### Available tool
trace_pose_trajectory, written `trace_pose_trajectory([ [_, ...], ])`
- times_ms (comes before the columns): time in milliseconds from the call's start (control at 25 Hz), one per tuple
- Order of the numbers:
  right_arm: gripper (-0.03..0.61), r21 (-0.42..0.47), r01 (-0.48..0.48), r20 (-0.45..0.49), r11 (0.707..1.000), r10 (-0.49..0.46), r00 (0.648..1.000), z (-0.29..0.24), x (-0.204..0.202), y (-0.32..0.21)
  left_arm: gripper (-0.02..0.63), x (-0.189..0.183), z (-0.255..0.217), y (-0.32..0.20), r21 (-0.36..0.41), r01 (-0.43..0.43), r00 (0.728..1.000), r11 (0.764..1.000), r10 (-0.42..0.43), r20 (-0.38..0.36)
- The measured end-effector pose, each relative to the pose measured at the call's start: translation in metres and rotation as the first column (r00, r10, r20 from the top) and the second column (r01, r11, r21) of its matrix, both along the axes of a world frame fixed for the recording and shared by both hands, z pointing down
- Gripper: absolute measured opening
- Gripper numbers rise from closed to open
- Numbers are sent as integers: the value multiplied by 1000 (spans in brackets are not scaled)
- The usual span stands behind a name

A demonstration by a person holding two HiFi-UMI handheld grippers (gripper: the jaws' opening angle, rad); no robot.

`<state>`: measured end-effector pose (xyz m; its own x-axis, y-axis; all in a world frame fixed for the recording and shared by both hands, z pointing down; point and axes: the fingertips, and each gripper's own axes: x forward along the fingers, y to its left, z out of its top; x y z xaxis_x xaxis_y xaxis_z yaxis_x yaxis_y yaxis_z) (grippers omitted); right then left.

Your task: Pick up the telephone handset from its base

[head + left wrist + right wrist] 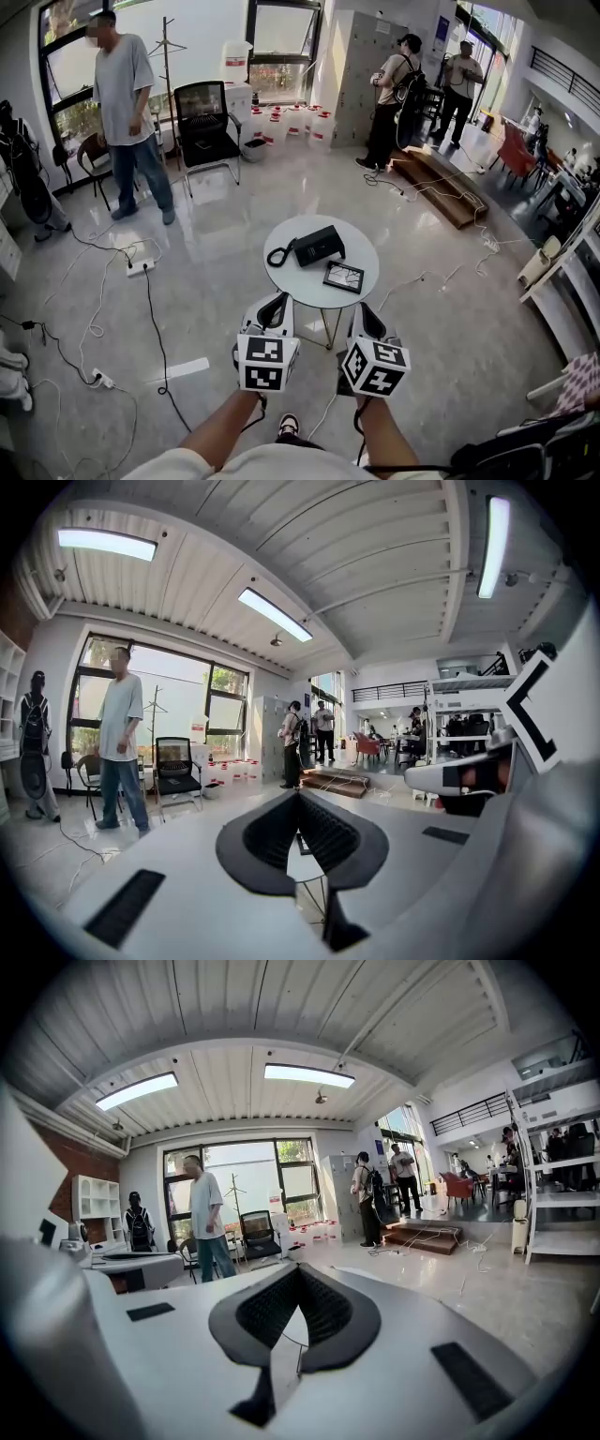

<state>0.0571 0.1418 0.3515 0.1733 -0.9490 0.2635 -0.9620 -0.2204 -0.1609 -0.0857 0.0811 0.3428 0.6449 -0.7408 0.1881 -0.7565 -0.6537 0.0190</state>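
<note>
1. Pressing together at the tips, the left gripper's (298, 795) black ribbed fingers (265, 833) are clenched with nothing between them.
2. The right gripper (298, 1269) is the same: its fingers (326, 1314) meet at the tips and grasp nothing.
3. In the head view both grippers hang side by side just short of the round white table (360, 246), touching nothing.
4. The telephone handset (307, 250) lies on its base (325, 243) on that table, its coiled cord (277, 254) looped at the left, well ahead of the fingertips.
</note>
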Motion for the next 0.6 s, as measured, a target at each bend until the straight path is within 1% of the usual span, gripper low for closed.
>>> trace_pose_trajectory([
  [240, 23, -9, 9, 12, 1000, -9, 1000, 6, 27, -35, 17, 24, 7, -32, -17, 6, 1000, 1000, -6, 8],
  [600, 23, 2, 38, 46, 999, -38, 998, 7, 62, -82, 17, 52, 5, -77, -11, 40, 999, 999, -39, 25],
])
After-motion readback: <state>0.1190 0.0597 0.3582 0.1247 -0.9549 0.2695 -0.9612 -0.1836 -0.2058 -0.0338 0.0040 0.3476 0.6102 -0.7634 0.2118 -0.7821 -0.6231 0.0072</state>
